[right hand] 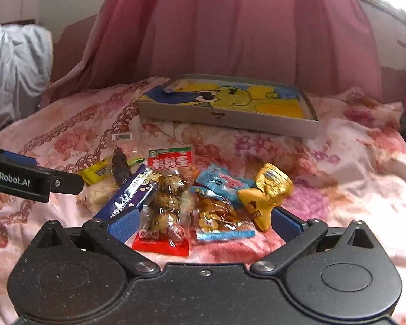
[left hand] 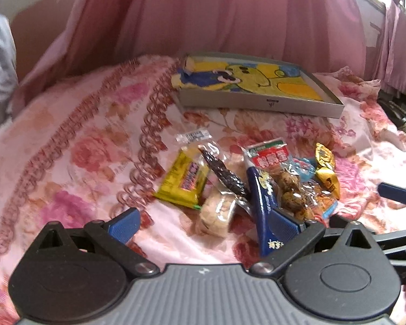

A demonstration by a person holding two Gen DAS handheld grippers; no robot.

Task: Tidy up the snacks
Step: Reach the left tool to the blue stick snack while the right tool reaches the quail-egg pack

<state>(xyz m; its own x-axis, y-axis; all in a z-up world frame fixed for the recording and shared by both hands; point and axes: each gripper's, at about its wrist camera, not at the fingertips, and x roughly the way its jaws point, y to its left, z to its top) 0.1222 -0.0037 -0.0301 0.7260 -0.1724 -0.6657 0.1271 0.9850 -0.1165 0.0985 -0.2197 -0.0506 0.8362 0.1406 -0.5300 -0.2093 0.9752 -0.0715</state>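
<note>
Both the left gripper [left hand: 204, 223] and right gripper [right hand: 204, 223] gape wide (empty) over the snacks [right hand: 176, 197]

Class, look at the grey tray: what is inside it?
The grey tray holds a yellow-and-blue cartoon picture lining its floor and a small blue scrap; no snacks visible. Anything beneath the picture is hidden.

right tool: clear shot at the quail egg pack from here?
Probably yes. The right tool is open, with the quail egg pack lying between its fingers, on top of the pile, nothing covering it.
</note>
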